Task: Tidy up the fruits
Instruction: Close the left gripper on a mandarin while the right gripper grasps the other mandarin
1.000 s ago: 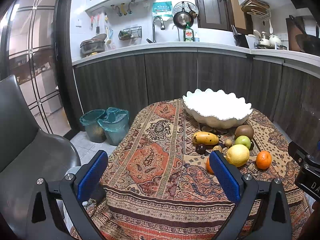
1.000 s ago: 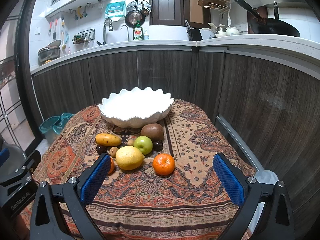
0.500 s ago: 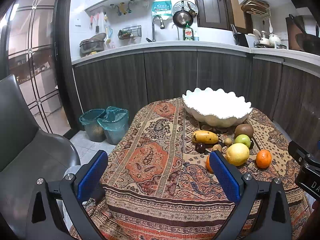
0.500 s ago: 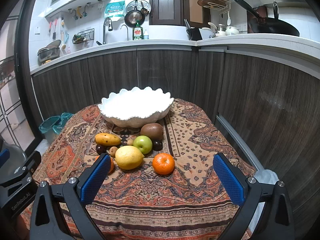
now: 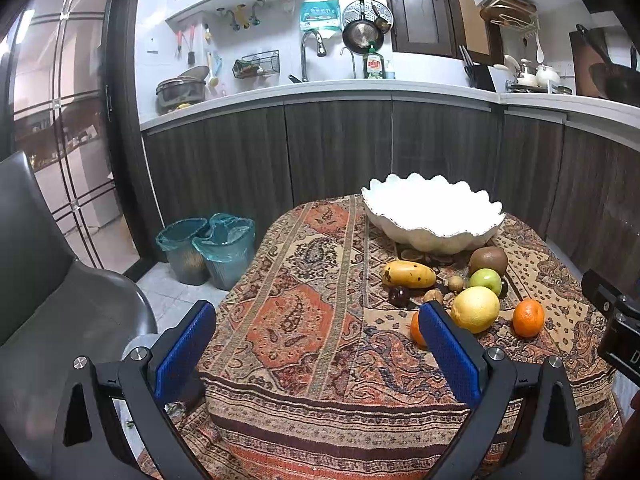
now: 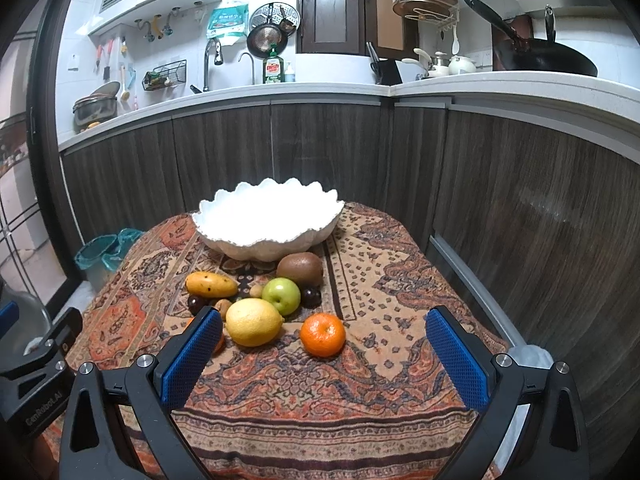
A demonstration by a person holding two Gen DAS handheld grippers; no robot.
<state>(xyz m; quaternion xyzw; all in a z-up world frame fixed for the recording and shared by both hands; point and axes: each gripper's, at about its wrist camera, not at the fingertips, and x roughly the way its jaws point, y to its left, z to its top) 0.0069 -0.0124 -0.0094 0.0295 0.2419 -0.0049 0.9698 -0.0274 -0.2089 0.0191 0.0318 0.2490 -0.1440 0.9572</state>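
A white scalloped bowl (image 6: pixel 268 222) stands empty at the far side of the patterned table (image 6: pixel 304 384); it also shows in the left wrist view (image 5: pixel 432 216). In front of it lie a kiwi (image 6: pixel 300 268), a green apple (image 6: pixel 285 295), a lemon (image 6: pixel 253 322), a mandarin (image 6: pixel 322 334), a yellow mango (image 6: pixel 211 284), dark plums and small brown fruits. A second orange (image 5: pixel 416 328) is partly hidden behind a finger. My left gripper (image 5: pixel 316 344) and right gripper (image 6: pixel 324 360) are both open and empty, above the table's near edge.
Two teal-lined bins (image 5: pixel 208 248) stand on the floor left of the table. A grey chair (image 5: pixel 44 280) is at the left. Dark cabinets and the counter (image 6: pixel 520 200) close in behind and to the right of the table.
Almost nothing differs. Both views have shifted very slightly; the fruits and bowl have not moved and both grippers stay open.
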